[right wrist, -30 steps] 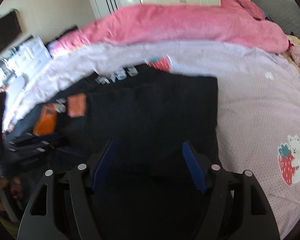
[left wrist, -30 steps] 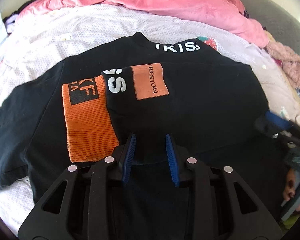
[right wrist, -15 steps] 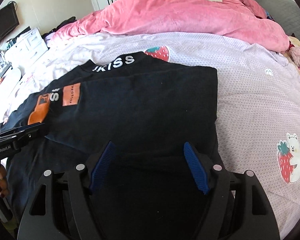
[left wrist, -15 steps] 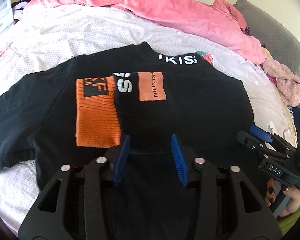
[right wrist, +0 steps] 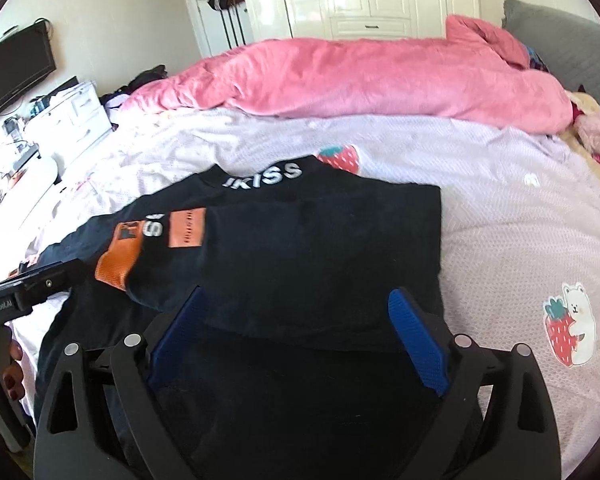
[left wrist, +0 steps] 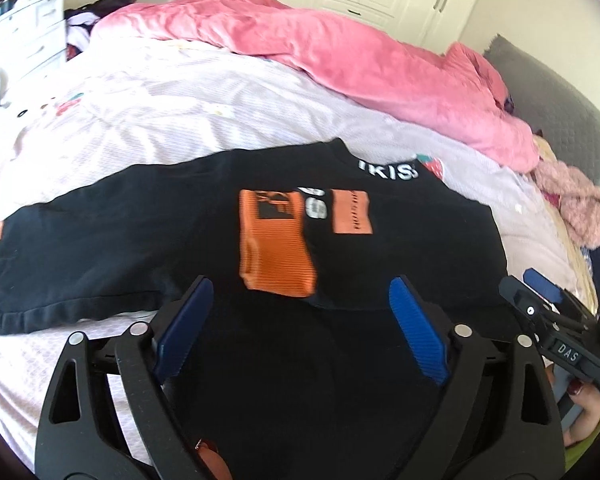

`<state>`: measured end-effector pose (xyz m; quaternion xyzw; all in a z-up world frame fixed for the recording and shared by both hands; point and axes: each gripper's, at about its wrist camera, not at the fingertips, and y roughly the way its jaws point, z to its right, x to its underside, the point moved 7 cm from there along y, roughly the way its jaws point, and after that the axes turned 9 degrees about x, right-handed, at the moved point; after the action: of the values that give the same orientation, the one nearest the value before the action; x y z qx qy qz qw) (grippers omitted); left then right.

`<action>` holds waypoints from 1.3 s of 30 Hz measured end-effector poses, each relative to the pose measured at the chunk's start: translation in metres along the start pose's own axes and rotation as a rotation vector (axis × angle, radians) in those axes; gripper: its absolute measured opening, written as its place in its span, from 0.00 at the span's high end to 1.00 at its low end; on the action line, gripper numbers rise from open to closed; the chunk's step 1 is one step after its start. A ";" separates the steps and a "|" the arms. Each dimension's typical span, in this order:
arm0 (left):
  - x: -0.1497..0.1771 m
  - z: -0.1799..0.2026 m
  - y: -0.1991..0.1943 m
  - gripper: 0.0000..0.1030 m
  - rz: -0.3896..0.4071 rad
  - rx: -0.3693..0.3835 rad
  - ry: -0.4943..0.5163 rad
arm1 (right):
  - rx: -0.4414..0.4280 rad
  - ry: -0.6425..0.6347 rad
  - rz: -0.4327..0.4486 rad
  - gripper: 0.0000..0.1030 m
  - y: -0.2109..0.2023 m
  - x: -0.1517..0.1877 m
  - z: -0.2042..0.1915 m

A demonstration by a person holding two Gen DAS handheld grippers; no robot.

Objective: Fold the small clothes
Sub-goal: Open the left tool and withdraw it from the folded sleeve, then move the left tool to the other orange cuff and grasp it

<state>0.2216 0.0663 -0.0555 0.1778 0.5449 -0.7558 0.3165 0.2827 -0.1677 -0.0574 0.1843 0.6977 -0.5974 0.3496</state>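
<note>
A black top (left wrist: 140, 232) with white "IKISS" collar lettering lies flat on the bed. One sleeve with an orange cuff (left wrist: 276, 256) is folded across its middle; the other sleeve lies spread out to the left. The top also shows in the right wrist view (right wrist: 320, 240), its right side folded in to a straight edge. My left gripper (left wrist: 300, 292) is open and empty over the top's near hem. My right gripper (right wrist: 296, 300) is open and empty above the folded right side. Each gripper shows at the edge of the other's view, the right one (left wrist: 540, 300) and the left one (right wrist: 32, 284).
The top rests on a pale lilac sheet (right wrist: 500, 220) with strawberry prints. A pink duvet (right wrist: 360, 76) is bunched along the far side. A grey headboard (left wrist: 560, 92) and pink fluffy item (left wrist: 580, 208) are at right. White drawers (right wrist: 72, 112) stand at left.
Both grippers have drawn back and up from the top, so more of the room shows. The left gripper's jaws have opened wide; the sleeve lies folded on the top.
</note>
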 end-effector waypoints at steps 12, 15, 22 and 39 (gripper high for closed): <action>0.004 -0.064 -0.051 0.11 0.118 -0.065 -0.077 | -0.017 -0.057 0.051 0.07 -0.015 0.000 -0.051; 0.005 -0.081 -0.065 0.10 0.144 -0.086 -0.087 | -0.011 -0.080 0.055 0.07 -0.018 0.004 -0.065; 0.007 -0.122 -0.091 0.09 0.187 -0.135 -0.160 | -0.050 -0.117 0.026 0.07 -0.021 0.014 -0.106; 0.015 -0.186 -0.134 0.09 0.237 -0.233 -0.241 | -0.154 -0.228 0.032 0.06 -0.038 0.005 -0.211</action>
<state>0.1056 0.2640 -0.0333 0.1113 0.5619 -0.6610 0.4847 0.1966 0.0260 -0.0253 0.0991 0.6940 -0.5536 0.4494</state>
